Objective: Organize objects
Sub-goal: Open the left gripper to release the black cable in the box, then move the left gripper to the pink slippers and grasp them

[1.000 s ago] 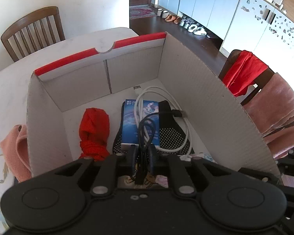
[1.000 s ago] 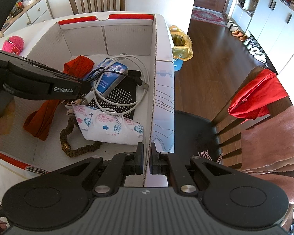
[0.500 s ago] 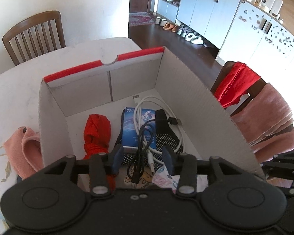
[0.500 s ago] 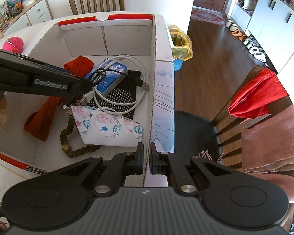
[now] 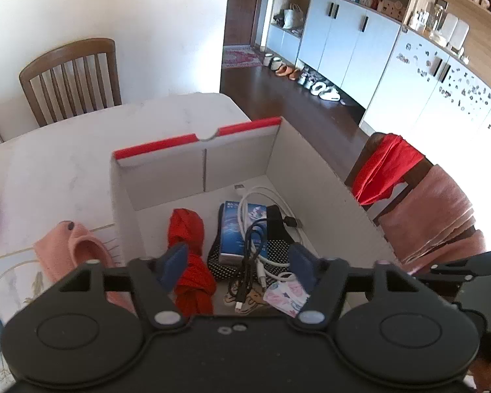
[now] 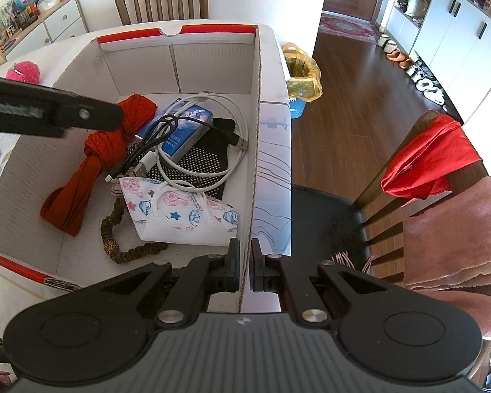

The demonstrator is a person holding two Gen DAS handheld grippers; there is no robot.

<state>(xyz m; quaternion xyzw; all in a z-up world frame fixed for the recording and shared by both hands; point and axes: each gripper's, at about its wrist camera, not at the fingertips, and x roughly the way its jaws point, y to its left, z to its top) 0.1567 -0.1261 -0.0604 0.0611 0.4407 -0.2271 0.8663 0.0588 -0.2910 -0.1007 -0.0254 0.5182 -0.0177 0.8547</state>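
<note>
Black cable lies in the box, on the blue pack. Our left gripper, jaws just opened, is empty above it. Right gripper pinches the box wall. We lift clear, keep the wall steady.

Red-edged white box, black cable, dotted black mat.

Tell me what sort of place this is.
Most likely a home's dining area: a wooden chair at a white table, shoes lined along white cabinets, wood flooring.
</note>
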